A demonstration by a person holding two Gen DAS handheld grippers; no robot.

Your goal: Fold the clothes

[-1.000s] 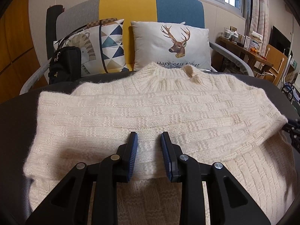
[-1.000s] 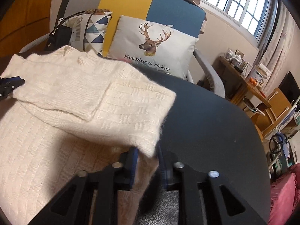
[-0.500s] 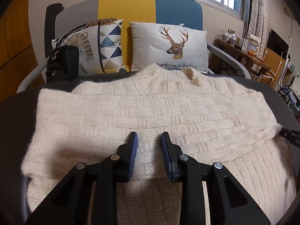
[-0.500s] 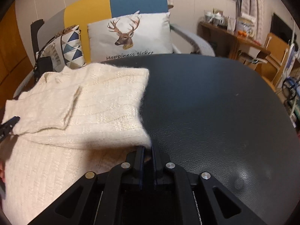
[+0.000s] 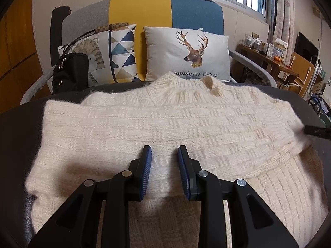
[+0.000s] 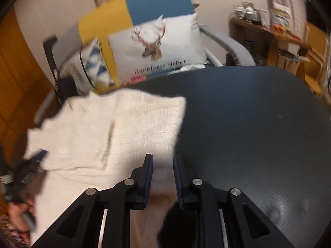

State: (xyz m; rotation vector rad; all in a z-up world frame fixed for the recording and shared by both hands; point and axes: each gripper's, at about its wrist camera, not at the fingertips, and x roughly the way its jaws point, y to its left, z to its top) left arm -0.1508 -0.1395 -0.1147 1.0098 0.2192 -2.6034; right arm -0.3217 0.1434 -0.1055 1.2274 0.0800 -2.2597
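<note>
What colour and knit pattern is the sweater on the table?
Cream sweater, blocky basket-weave knit; clearest in the left wrist view.

The left gripper (image 5: 164,161) is matte black, with two slim fingers (image 5: 144,165) lined on their inner faces with ribbed blue pads. Each finger hangs on angular black linkage arms with triangular cut-outs, pinned by round silver screws, four across at 6 o'clock. The right gripper (image 6: 162,173) has the same build: black fingers, dark blue ribbed pads, silver pivot screws, and pale metal rods showing through the gaps. At 8 o'clock in the right wrist view, a hand (image 6: 19,211) appears, blurred.
</note>
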